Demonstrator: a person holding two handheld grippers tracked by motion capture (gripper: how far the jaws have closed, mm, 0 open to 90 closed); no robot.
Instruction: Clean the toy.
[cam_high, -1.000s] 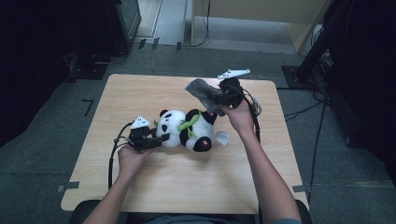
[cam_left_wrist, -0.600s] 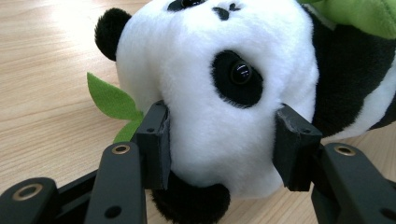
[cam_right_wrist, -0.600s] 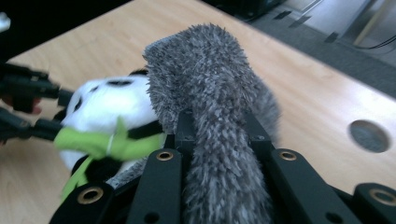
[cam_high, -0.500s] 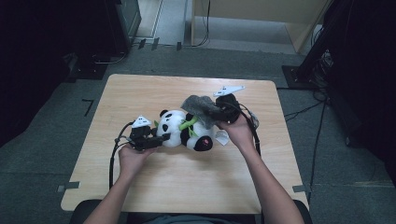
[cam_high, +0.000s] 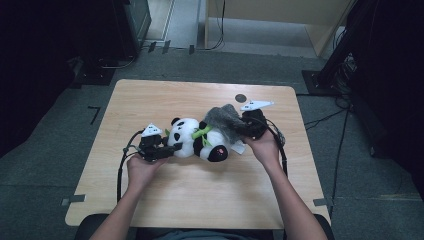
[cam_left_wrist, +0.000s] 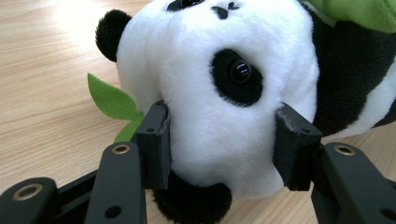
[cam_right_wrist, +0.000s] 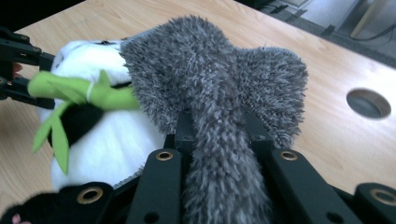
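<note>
A black-and-white plush panda (cam_high: 197, 140) lies on its side on the wooden table (cam_high: 165, 200), a green leaf (cam_high: 201, 132) at its neck. My left gripper (cam_high: 172, 148) is shut on the panda's white head (cam_left_wrist: 219, 121), a pad (cam_left_wrist: 156, 144) pressed into each cheek. My right gripper (cam_high: 239, 131) is shut on a fuzzy grey cloth (cam_high: 223, 121). In the right gripper view the grey cloth (cam_right_wrist: 219, 93) drapes forward from the jaws over the panda's body (cam_right_wrist: 107, 135).
A round hole (cam_high: 241, 98) sits in the table's far side, just beyond the cloth. A white tag (cam_high: 239, 148) pokes out under the panda by the right hand. Cables trail from both grippers. Dark equipment and cables stand on the floor around the table.
The right gripper has come down and toward the panda with the grey cloth, which now lies over the panda's body. The left gripper has stayed put on the head.
</note>
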